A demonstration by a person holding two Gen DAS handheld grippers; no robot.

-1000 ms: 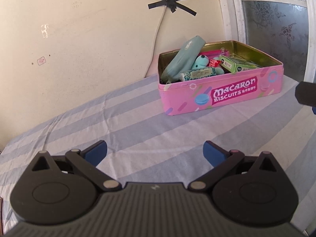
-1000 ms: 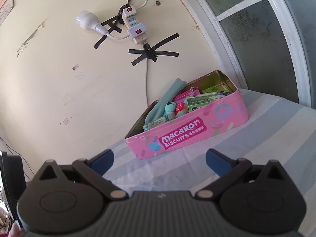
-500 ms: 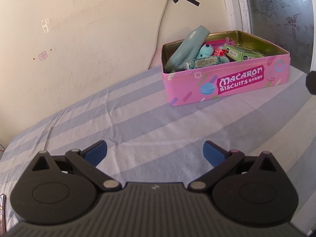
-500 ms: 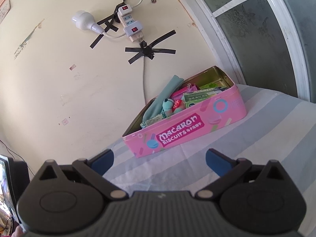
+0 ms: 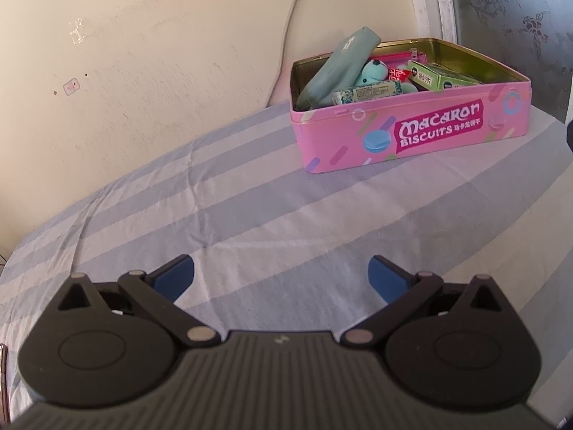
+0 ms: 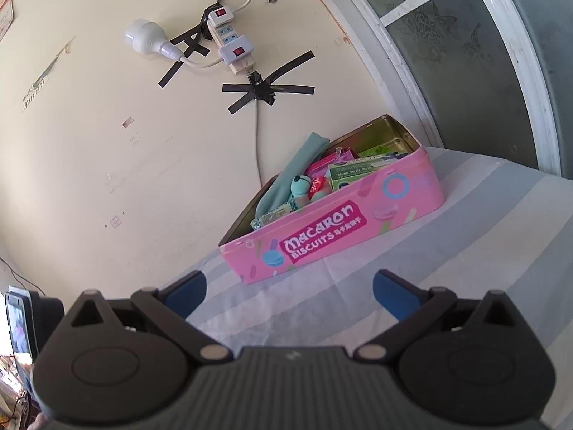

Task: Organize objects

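Observation:
A pink "Macaron Biscuits" tin (image 5: 412,136) (image 6: 336,233) stands open on the striped cloth near the wall. Inside lie a teal pouch (image 5: 338,66) (image 6: 293,175), a teal plush toy (image 5: 374,73) (image 6: 300,186), a green box (image 5: 440,77) (image 6: 354,172), a wrapped candy bar (image 5: 365,91) (image 6: 272,215) and a red wrapper (image 5: 396,73). My left gripper (image 5: 281,276) hovers open over the cloth, well short of the tin, nothing between its blue pads. My right gripper (image 6: 288,290) is open too, just in front of the tin's near left corner.
The blue-and-white striped cloth (image 5: 250,215) covers the surface. A cream wall (image 5: 143,53) rises behind it, with a power strip (image 6: 229,36) and cable taped on. A frosted window (image 6: 465,53) is at right. A phone screen (image 6: 18,326) shows at far left.
Both grippers have drawn back from the tin, which looks smaller and farther in both views. Both stay open and empty.

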